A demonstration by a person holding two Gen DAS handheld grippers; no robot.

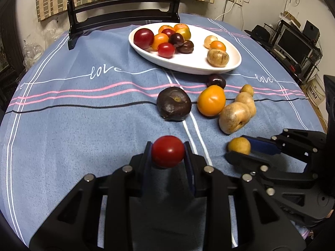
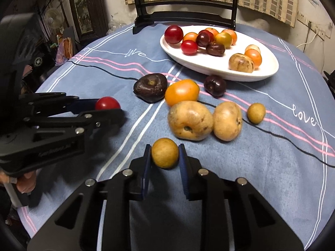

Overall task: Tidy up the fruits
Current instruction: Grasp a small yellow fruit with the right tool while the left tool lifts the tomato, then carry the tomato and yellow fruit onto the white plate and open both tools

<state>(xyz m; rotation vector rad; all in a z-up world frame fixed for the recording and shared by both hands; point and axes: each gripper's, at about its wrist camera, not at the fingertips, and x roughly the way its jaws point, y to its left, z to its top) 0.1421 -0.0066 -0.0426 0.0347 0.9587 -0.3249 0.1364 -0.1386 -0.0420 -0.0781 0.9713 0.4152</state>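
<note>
Your left gripper angles steeply down toward the table, its blue pads clenched on a glossy red fruit at the fingertips. Your right gripper tilts down much the same, just beside the left one, and its pads grasp a small, dull tan fruit.

Ahead of the right gripper, two large tan fruits lie touching each other, with another small tan one off to their right. Beyond them sit an orange fruit and two dark purple ones, the larger to the left. The white oval plate lies past all of these, near the far edge of the table, holding red, orange, dark and tan fruits in two loose groups.

Open blue cloth spreads wide to the left of your left gripper. To the right of your right gripper the cloth is also bare up to the table's rounded edge.
</note>
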